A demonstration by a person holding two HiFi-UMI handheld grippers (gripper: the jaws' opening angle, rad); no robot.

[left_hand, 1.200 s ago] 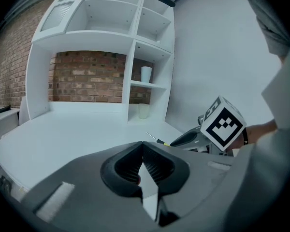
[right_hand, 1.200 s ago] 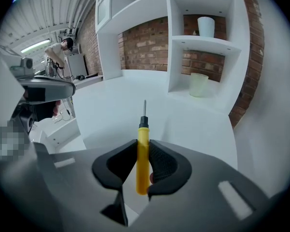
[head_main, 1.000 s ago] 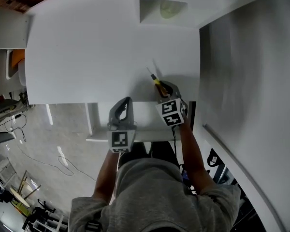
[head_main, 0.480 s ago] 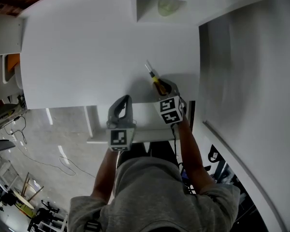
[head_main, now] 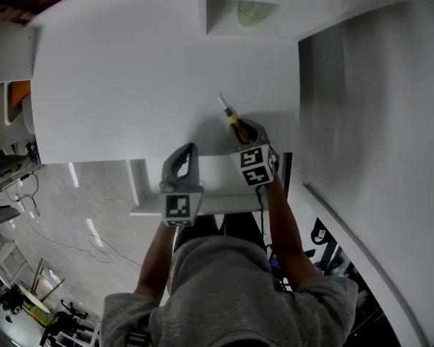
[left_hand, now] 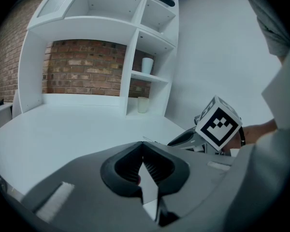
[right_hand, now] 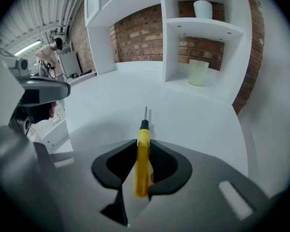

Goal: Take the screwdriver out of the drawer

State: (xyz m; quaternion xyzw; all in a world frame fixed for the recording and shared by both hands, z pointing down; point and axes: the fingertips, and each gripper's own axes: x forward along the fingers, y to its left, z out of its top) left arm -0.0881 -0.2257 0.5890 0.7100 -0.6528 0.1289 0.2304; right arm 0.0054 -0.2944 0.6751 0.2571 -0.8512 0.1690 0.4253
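Screwdriver: the screwdriver (right_hand: 143, 158) is out of the drawer, raised over the near edge of the white tabletop (head_main: 130, 78); its metal tip points away from the person, toward the shelf unit.
Grip on it: the right gripper (right_hand: 143, 144) is clenched on the yellow handle, one dark pad on each side; the black collar and the bare shaft stick out past the jaws.
Drawer: the white drawer (head_main: 215, 172) stands pulled out under the tabletop's front edge; both grippers hang over it and cover much of its inside, and the strip showing between them is plain white.
Left gripper: the left gripper (left_hand: 142, 146) is over the drawer's left part, its jaws pressed together at the tips with nothing between them.
Shelf unit: the white shelf unit (right_hand: 203, 30) stands at the far side of the tabletop, against a brick wall.
Lower compartment: a pale translucent cup (right_hand: 198, 72) stands here, at tabletop level.
Compartment above: a white cup (right_hand: 202, 8) stands here, upright on the shelf board.
Against a second ago: the screwdriver is clamped the same way and slants the same way over the tabletop edge; neither gripper has visibly shifted, and the drawer is as far out as before.
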